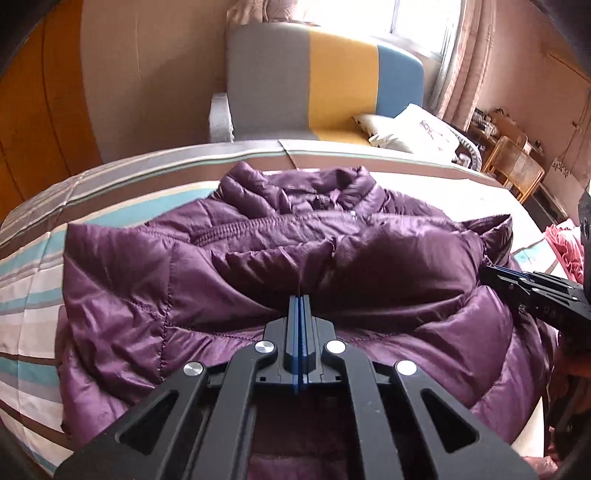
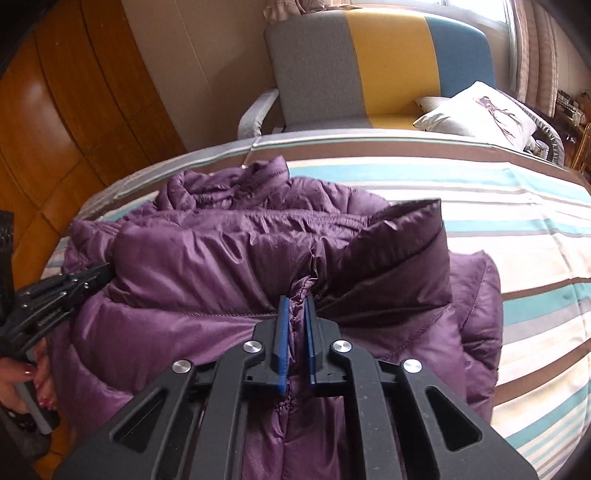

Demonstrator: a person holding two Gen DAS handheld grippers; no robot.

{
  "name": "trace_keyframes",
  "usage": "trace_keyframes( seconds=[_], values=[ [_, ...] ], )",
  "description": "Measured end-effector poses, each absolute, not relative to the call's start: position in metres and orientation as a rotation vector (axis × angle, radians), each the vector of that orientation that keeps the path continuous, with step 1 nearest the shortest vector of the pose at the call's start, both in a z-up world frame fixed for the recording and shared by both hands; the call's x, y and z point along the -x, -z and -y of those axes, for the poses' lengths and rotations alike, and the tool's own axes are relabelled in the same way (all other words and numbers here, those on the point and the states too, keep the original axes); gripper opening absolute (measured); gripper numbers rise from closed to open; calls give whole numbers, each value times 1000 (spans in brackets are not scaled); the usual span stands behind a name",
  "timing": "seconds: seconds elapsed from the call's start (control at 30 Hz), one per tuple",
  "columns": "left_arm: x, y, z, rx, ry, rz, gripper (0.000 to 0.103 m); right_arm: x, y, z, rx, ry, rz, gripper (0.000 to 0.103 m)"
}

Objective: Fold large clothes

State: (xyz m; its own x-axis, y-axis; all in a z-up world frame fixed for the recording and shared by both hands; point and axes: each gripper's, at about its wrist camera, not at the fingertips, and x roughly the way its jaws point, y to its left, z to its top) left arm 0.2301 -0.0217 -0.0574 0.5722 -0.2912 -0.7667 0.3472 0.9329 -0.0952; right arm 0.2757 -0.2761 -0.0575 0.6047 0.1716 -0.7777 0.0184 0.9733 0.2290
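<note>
Bed [image 1: 33,258] under striped sheet — brown, teal, cream and grey bands; purple quilted down jacket [image 1: 258,258] lies partly folded directly on it, collar toward far edge.

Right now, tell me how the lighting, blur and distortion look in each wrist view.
Left wrist view: the window blows out white; fisheye bends the striped bed into an arc; dark corners vignette; the purple jacket shows sheen. Right wrist view: glare on the wooden wardrobe, curved bed edge, and the other gripper looks soft at the frame edge.
</note>
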Motion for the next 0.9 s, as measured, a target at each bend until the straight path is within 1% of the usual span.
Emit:
trace_keyframes(
  seconds=[0.23,0.37,0.43,0.63,0.77,0.9],
  values=[
    [-249,19,13,-15,344,-786,0,-277,8,273,-216,-94,-812,7],
    [-266,5,16,-30,326,-753,0,-291,-6,273,-208,-94,-777,7],
    [-275,6,19,-44,317,-759,0,-299,-5,273,-212,-92,-761,7],
    [-311,47,25,-82,288,-842,0,-323,25,273,-198,-74,-791,7],
    [-318,74,25,-66,275,-875,0,-334,57,273,-199,-33,-839,7],
    [-324,88,21,-17,273,-877,0,-338,79,274,-218,-11,-857,7]
  ],
)
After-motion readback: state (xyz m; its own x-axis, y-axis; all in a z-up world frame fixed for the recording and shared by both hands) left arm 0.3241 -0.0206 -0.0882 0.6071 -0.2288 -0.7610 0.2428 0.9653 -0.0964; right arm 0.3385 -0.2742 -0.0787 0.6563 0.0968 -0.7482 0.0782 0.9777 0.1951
